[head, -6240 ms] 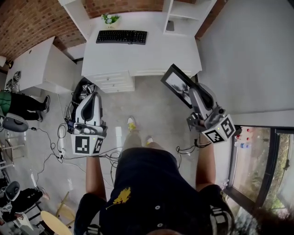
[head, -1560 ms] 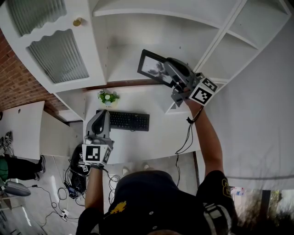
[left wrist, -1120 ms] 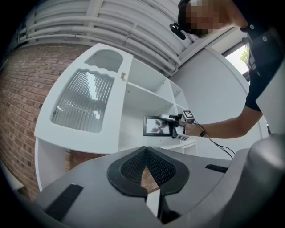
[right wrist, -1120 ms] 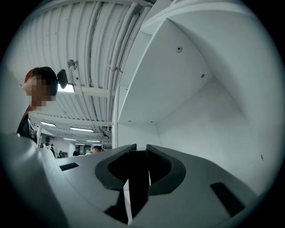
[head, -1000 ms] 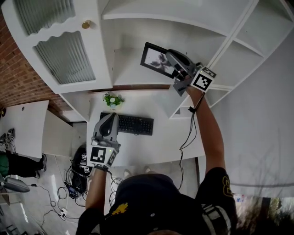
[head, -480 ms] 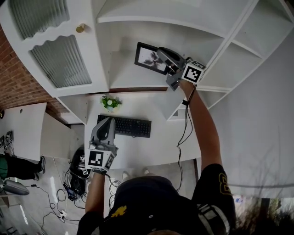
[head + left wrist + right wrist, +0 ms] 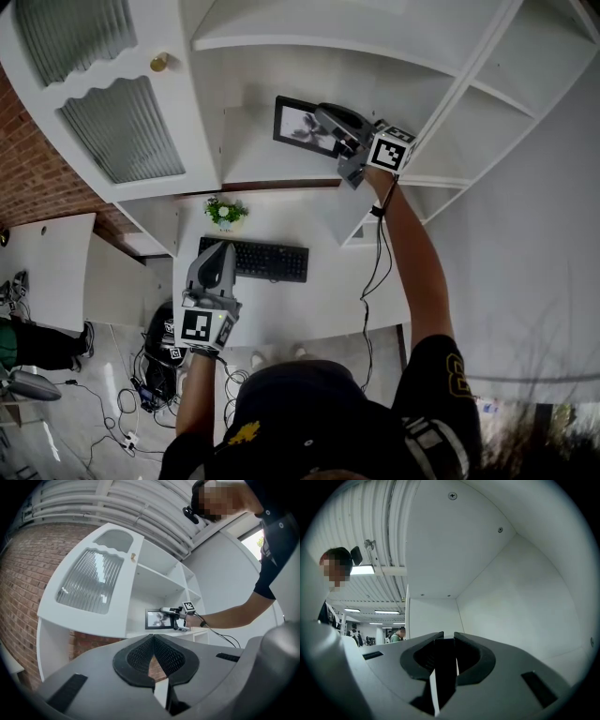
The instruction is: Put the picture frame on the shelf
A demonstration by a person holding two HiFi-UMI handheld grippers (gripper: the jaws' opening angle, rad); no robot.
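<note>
A person reaches up with the right hand-held gripper, its jaws clenched on the right-hand edge of a black picture frame; the frame stands upright inside the open compartment of a white shelf, its photograph facing out into the room, low over the shelf board; whether its bottom edge touches the board cannot be told. The left hand-held gripper hangs well below over the worktop, its jaws together with nothing between them. The frame looks light and stiff, held easily by one side; its front, probably glazed, would likely be slippery and breakable, so the border seems the safer place to grip, as it is here, and a grip this far to one side may let it swing if the jaws loosen. To the left hangs a cabinet door with ribbed glass; a keyboard and a small potted plant sit on the worktop. No brand or lettering is legible; only the square black-and-white markers on each gripper's cube show.
</note>
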